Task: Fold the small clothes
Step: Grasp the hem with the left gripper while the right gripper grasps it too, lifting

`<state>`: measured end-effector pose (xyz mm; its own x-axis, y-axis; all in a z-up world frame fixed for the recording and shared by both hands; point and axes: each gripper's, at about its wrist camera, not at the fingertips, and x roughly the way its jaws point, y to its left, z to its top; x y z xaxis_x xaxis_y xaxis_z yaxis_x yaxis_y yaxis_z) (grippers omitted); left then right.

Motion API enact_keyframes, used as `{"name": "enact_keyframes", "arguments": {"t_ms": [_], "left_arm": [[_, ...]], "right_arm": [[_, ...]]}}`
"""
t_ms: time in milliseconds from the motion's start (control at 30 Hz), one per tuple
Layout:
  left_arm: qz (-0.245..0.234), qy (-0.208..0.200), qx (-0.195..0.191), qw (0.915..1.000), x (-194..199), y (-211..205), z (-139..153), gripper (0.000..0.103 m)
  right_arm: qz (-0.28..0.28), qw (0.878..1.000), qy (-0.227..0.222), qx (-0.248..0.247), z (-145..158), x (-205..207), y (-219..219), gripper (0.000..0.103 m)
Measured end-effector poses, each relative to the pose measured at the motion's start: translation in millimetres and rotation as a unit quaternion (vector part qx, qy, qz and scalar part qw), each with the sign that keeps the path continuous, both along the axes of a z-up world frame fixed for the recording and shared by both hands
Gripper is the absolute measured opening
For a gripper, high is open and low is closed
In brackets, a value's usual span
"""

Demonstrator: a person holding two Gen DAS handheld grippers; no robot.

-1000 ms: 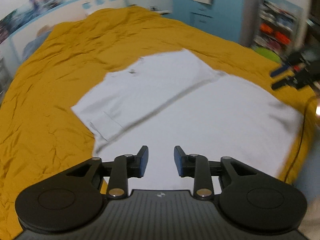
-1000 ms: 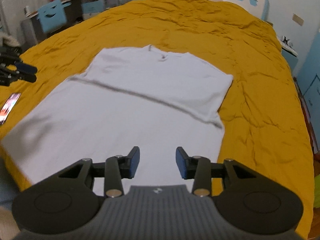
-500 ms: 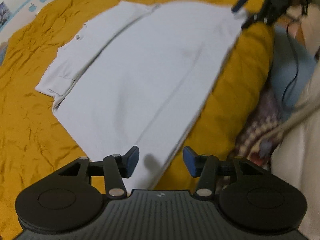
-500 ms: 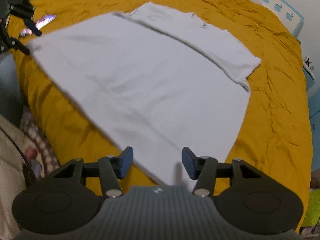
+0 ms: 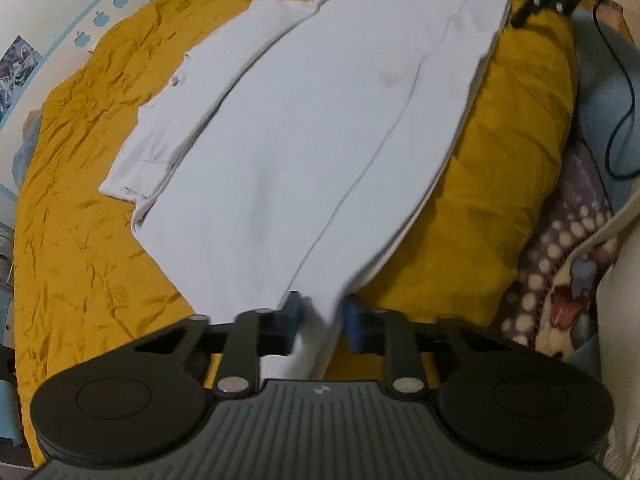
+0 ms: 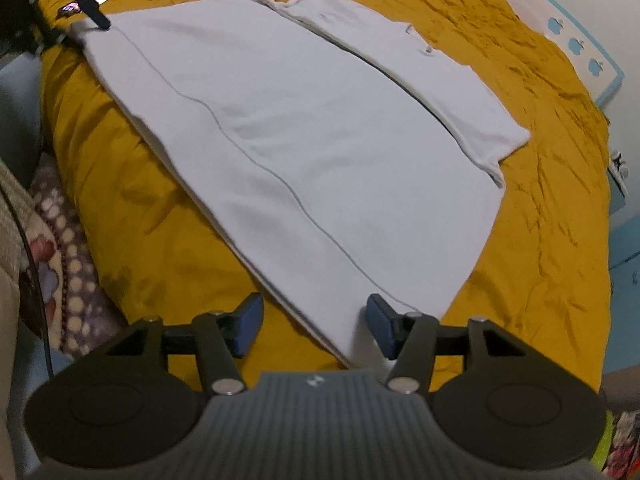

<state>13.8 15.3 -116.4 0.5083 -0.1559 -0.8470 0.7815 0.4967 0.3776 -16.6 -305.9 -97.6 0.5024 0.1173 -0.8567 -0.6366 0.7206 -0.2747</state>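
- Left wrist view: the white T-shirt [image 5: 304, 152] lies flat on the bed, a smooth, matte cotton-like sheet with its upper part folded over, so a long straight fold edge runs across it and one short sleeve sticks out at the side.
- The hem is a thin stitched line running parallel to the near edge; this near edge hangs slightly over the bed's side.
- My left tongs [image 5: 320, 322] are closing on the near hem corner: the fabric bunches into a narrow, soft ridge between the two blue pads, though I cannot tell whether the pads press on it yet.
- In the right wrist view, my right tongs [image 6: 314, 330] stand wide apart and are opening, with the other hem corner of the T-shirt [image 6: 320, 152] lying between the blue pads, which do not touch it.
- Both tongs have black hinged arms, round black discs and a ribbed grey body.
- The bed cover [image 6: 540, 208] is a mustard-yellow cloth with a slight sheen, creased all over in fine, sharp wrinkles.
- Beside the bed edge hangs a dotted, patterned blanket [image 5: 560, 248], soft and fleecy in look.
- A pale blue headboard panel [image 5: 100, 20] with apple shapes borders the far end of the bed.
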Motion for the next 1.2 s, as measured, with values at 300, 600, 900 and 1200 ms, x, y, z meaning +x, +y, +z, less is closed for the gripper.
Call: {"name": "enact_keyframes", "arguments": {"t_ms": [300,600,900,1200], "left_arm": [[0.046,-0.029,-0.073,0.9958,16,5,38,0.008],[0.069,-0.062,-0.087,0.9919,25,0,60,0.007],[0.095,-0.092,-0.104,0.9858,47,4,91,0.007],[0.098,-0.176,-0.100,0.9743,114,-3,148,0.007]], "right_arm": [[0.035,0.998,-0.020,-0.052,-5,-4,1,0.048],[0.063,0.994,-0.033,-0.087,0,-10,0,0.001],[0.063,0.989,-0.094,-0.098,49,6,-1,0.000],[0.029,0.970,-0.200,-0.134,129,80,2,0.000]]}}
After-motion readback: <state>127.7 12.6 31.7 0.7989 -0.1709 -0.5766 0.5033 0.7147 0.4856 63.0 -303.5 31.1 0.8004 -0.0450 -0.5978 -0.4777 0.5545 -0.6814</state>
